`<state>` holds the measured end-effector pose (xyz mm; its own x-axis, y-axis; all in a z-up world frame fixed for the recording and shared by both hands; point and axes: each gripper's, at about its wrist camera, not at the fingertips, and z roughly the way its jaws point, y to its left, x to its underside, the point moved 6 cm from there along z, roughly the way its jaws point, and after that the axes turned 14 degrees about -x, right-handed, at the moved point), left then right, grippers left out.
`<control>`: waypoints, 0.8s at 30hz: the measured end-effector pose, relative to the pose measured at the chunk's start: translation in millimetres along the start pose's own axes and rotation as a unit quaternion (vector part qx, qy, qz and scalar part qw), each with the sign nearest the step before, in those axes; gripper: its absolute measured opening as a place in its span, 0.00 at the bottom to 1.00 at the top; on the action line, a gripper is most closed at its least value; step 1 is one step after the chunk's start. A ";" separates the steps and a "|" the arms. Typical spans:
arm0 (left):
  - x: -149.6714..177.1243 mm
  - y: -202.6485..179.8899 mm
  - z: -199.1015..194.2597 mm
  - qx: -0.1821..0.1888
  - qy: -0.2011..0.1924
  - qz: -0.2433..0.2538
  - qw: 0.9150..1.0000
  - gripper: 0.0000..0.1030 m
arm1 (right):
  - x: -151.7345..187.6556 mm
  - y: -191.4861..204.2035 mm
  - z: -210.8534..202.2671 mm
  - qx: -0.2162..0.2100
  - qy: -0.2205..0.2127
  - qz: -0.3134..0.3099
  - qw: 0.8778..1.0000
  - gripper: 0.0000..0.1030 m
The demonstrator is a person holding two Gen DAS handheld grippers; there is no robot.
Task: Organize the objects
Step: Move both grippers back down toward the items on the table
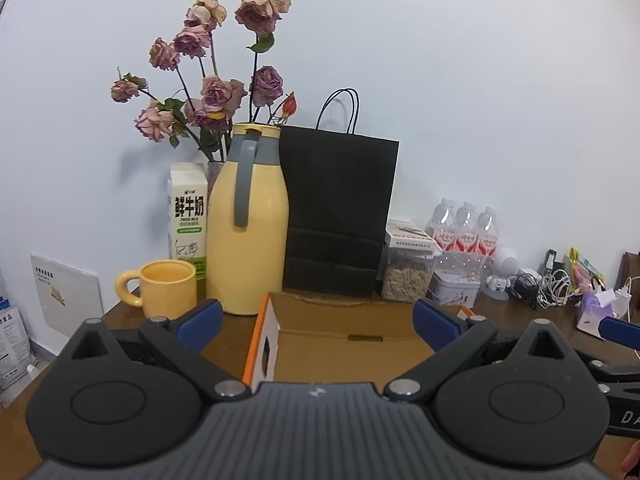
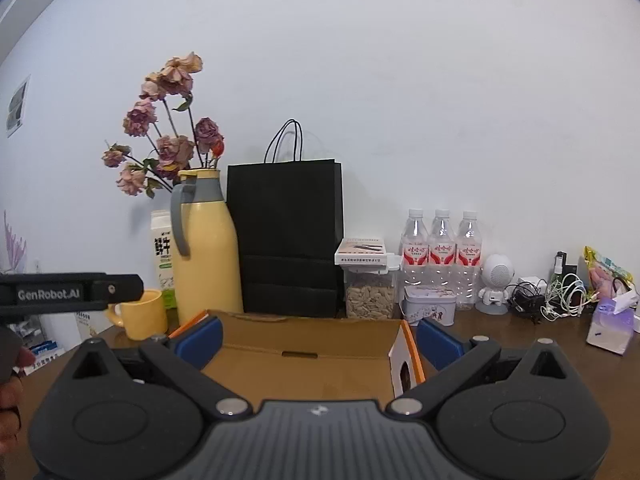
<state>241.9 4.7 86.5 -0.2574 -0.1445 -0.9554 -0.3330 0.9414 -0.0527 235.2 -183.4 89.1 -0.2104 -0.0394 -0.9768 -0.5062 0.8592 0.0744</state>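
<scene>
An open cardboard box (image 1: 344,344) with an orange-edged end flap lies on the brown table (image 1: 232,332), its inside bare. My left gripper (image 1: 318,322) hangs over the box's near side, blue pads (image 1: 200,322) wide apart, open, gripping nothing. In the right wrist view the same box (image 2: 312,354) sits just past my right gripper (image 2: 319,340), which is open too, with nothing pressed between its pads (image 2: 438,342). The left gripper's black body (image 2: 72,292) shows at the left edge. The right gripper's blue finger (image 1: 620,330) shows at the right edge.
Behind the box stand a yellow mug (image 1: 164,288), a milk carton (image 1: 188,216), a yellow jug (image 1: 250,220), a vase of dried roses (image 1: 216,100) and a black paper bag (image 1: 336,216). Further right: seed jar (image 2: 370,296), tin (image 2: 430,304), water bottles (image 2: 442,248), white speaker (image 2: 496,284), cables (image 2: 560,296), tissues (image 2: 610,324).
</scene>
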 end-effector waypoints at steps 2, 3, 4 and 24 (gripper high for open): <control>4.8 6.1 -10.1 0.002 0.006 0.005 1.000 1.00 | 4.6 5.1 -11.4 -0.002 0.005 -0.002 1.000 1.00; 8.2 8.7 -15.9 0.003 0.009 0.008 1.000 1.00 | 7.5 7.5 -16.6 -0.002 0.007 -0.003 1.000 1.00; 12.0 11.1 -20.7 0.003 0.013 0.011 1.000 1.00 | 10.7 10.2 -22.2 -0.002 0.010 -0.004 1.000 1.00; 132.9 65.0 -85.5 0.015 0.128 0.073 0.989 1.00 | 111.7 53.9 -84.0 -0.044 0.118 0.017 0.992 1.00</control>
<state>108.5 20.6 -19.1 -0.5233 -0.0747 -0.8489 -0.2486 0.9662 0.0683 114.2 -184.4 0.9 -0.4134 -0.1395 -0.8998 -0.5645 0.8146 0.1331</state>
